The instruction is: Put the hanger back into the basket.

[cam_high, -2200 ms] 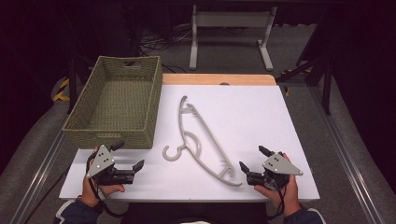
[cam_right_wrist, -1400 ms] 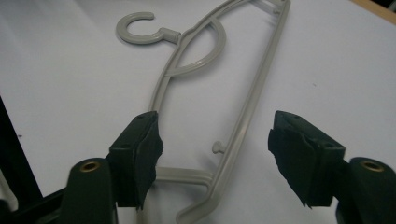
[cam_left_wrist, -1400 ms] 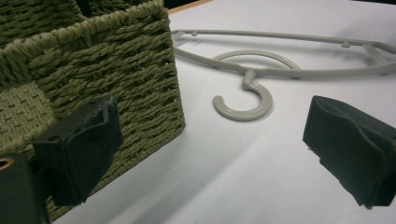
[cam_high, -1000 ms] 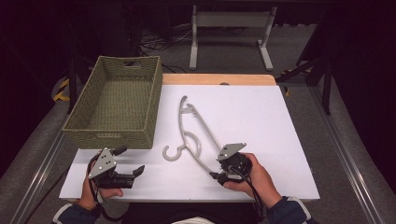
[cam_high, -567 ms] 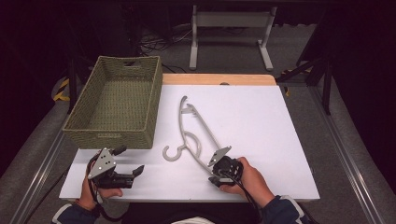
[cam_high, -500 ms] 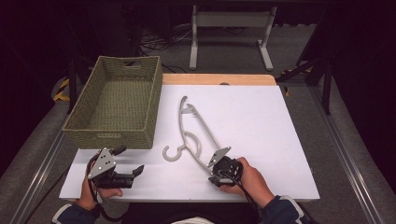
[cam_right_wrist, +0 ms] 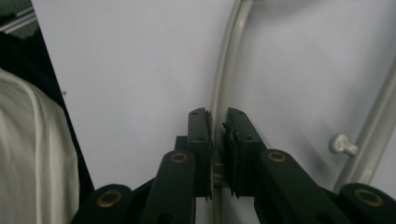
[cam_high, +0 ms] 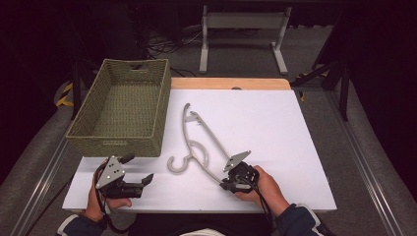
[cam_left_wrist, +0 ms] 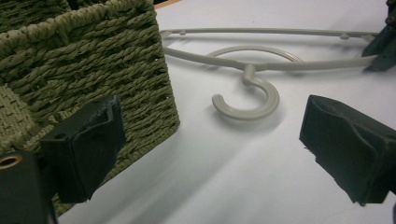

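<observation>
A grey plastic clothes hanger (cam_high: 196, 142) lies flat on the white table top (cam_high: 275, 128), its hook (cam_left_wrist: 254, 95) curling toward the near left. My right gripper (cam_high: 227, 185) is shut on the hanger's near arm (cam_right_wrist: 224, 70); the thin bar runs between the closed jaws. My left gripper (cam_high: 140, 179) rests at the near left of the table, jaws wide open with nothing between them, a short way from the hook and the basket corner.
A woven green basket (cam_high: 123, 105) sits at the left of the table, its near corner (cam_left_wrist: 107, 70) close to the left gripper's jaw. A wooden strip (cam_high: 228, 83) edges the far side. The right half of the white top is bare.
My right gripper moved left from the near right of the table to the hanger's near arm and shut on it. The left gripper stayed almost still.
</observation>
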Action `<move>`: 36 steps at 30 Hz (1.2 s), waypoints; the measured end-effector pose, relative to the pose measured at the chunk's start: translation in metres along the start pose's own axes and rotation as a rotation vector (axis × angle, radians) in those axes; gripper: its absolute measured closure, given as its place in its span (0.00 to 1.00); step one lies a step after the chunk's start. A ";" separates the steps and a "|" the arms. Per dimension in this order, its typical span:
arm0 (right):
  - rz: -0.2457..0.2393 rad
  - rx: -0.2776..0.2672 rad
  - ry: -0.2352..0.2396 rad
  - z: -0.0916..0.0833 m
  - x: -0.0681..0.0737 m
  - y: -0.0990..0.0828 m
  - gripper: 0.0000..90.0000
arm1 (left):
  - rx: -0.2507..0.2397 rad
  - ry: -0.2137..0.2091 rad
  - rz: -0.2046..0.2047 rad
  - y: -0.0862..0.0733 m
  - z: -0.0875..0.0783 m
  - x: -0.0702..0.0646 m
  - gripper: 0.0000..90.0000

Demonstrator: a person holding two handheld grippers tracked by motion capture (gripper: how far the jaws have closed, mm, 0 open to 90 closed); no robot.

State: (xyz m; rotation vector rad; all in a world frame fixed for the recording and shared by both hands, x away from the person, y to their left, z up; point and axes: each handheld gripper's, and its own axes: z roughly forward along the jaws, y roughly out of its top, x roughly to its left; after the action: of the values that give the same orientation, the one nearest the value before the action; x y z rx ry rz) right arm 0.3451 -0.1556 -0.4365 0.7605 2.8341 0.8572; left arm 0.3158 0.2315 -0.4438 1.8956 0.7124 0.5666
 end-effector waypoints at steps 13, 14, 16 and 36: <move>0.229 -0.267 0.145 -0.009 -0.026 -0.012 0.93 | 0.023 -0.096 0.009 0.013 0.018 -0.025 0.14; 0.229 -0.289 0.147 -0.009 -0.026 -0.012 0.93 | 0.023 -0.096 0.009 0.013 0.018 -0.025 0.15; 0.233 -0.320 0.147 -0.009 -0.024 -0.011 0.93 | 0.034 -0.141 0.003 0.017 0.029 -0.031 0.17; 0.208 -0.621 0.200 -0.012 -0.011 -0.009 0.93 | -0.122 -0.446 -0.225 0.078 0.117 -0.054 0.59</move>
State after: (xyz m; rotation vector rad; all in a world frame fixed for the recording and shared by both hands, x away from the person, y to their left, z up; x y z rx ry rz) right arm 0.3484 -0.1736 -0.4321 0.9077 2.4128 1.8093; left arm 0.3716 0.0930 -0.4228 1.7166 0.5705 0.0373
